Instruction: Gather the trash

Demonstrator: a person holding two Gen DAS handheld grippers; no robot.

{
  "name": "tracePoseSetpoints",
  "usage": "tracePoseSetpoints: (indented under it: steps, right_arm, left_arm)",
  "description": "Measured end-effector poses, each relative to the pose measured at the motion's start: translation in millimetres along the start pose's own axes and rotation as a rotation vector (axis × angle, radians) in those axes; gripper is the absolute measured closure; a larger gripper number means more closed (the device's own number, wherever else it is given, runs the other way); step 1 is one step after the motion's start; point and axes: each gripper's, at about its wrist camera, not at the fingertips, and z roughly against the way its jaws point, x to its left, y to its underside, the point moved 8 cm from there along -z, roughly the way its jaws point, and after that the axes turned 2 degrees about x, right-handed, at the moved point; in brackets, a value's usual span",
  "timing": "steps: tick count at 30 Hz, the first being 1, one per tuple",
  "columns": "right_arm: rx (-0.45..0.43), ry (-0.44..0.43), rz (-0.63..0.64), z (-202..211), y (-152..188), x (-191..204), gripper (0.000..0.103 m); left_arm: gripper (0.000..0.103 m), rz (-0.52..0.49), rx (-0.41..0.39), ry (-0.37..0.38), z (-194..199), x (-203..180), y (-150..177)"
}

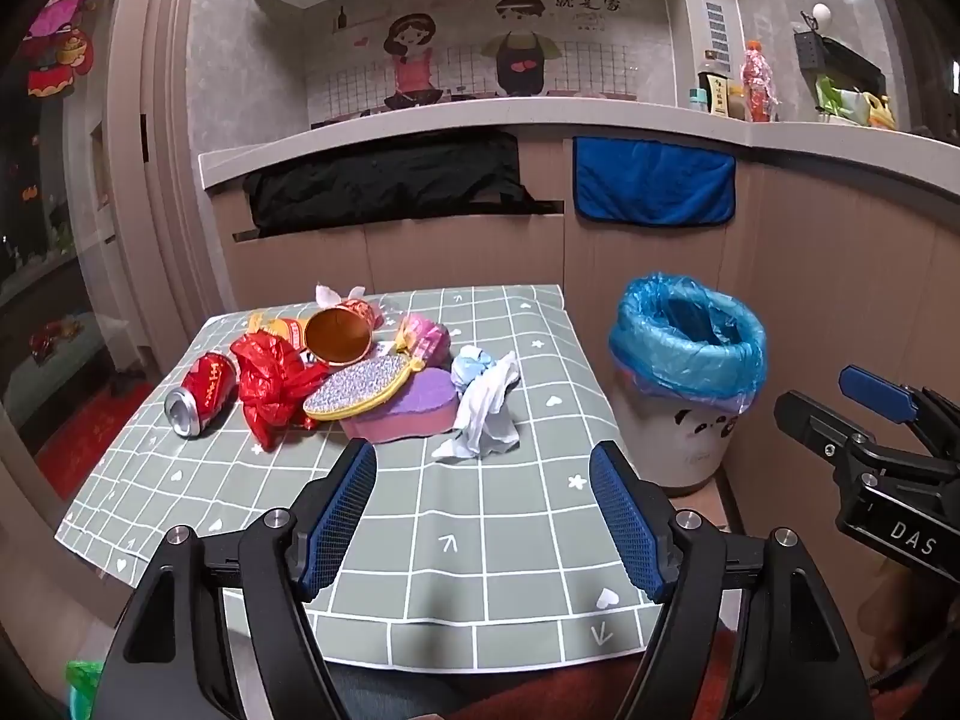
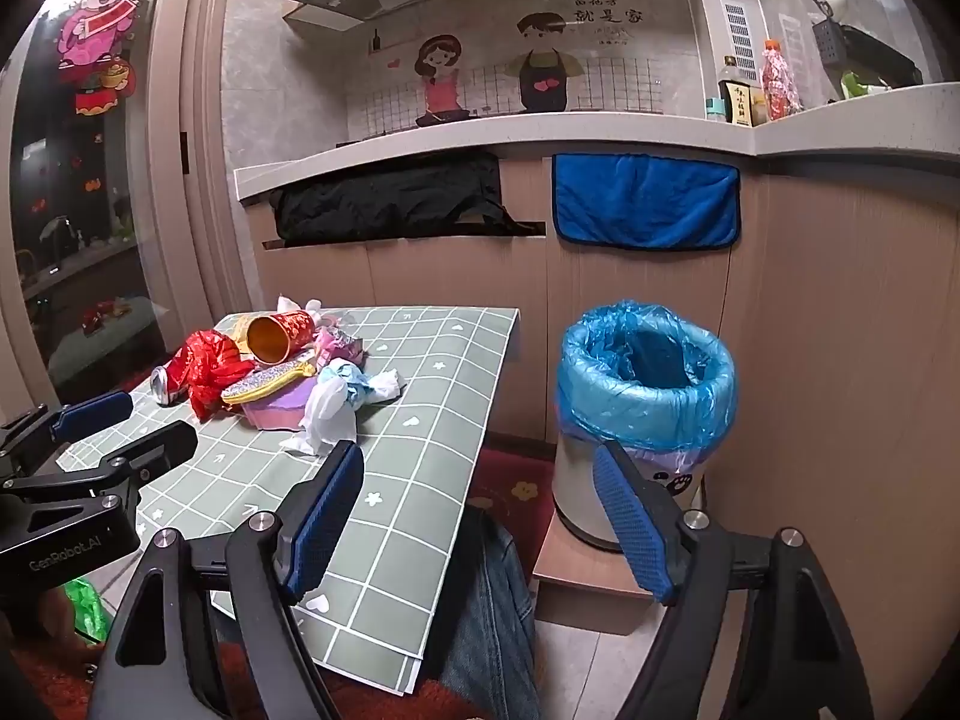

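By the look of it the job has barely begun, if at all. All the rubbish visible sits in one heap at the far left part of the counter [image 1: 480, 540], which is covered by a green checked cloth. The bin [image 1: 684, 384], lined with a blue bag, stands on the floor just off the counter's right edge, well apart from the heap.

Taking the bin as the marker, the nearest piece to it is a crumpled white tissue [image 1: 483, 414], with a pale blue wad [image 1: 471, 363] touching it on the far side. Farther from the bin comes a purple and pink sponge [image 1: 402, 414] with a glittery yellow-edged scrubber [image 1: 360, 387] lying on top of it. Beyond these are a tipped red and gold paper cup [image 1: 337, 336] with its mouth facing the camera, a crumpled red plastic bag [image 1: 270, 390], and, farthest of all from the bin, a red drink can [image 1: 201, 396] on its side. Some pink and yellow wrappers lie behind the cup.

The bag's inside looks dark and seems to hold nothing, though the view does not reach the bottom, so I cannot be sure.

The left hand-held gripper [image 1: 483, 516] hangs over the near part of the counter, short of the tissue, with its jaws spread wide and nothing between them. The right hand-held gripper [image 2: 480, 525] is likewise wide apart and holding nothing, hanging between the counter's right edge and the bin.

Every piece in view is yet to be picked up and carried across to the bin; the tissue looks the handiest first pick.
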Motion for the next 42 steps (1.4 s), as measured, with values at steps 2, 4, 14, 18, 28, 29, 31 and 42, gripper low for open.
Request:
tracePoseSetpoints:
  steps: [2, 4, 14, 18, 28, 29, 31, 42]
  right_arm:
    - [0.007, 0.0, -0.001, -1, 1, 0, 0.027]
    - [0.01, 0.001, -0.001, -1, 2, -1, 0.027]
    - [0.013, 0.005, -0.001, -3, 3, -2, 0.027]
    - [0.013, 0.005, -0.002, -2, 3, -3, 0.027]
    - [0.009, 0.014, -0.005, -2, 2, -7, 0.027]
    - [0.009, 0.015, -0.004, -2, 2, -8, 0.027]
    - [0.007, 0.018, -0.004, -2, 1, -8, 0.027]
    - [0.006, 0.022, -0.004, -1, 1, -8, 0.027]
  left_arm:
    - [0.029, 0.003, 0.003, 0.001, 0, 1, 1]
    - [0.029, 0.003, 0.004, 0.002, 0, 1, 1]
    - [0.029, 0.0, 0.009, 0.001, -4, -5, 5]
    - [0.029, -0.012, 0.008, 0.003, -4, -7, 3]
    - [0.029, -0.025, 0.01, 0.011, -5, -9, 3]
    - [0.029, -0.027, 0.006, 0.009, -5, -9, 3]
    - [0.029, -0.035, -0.016, 0.001, -5, -9, 0]
    - [0.029, -0.048, 0.025, 0.0, -1, -4, -1]
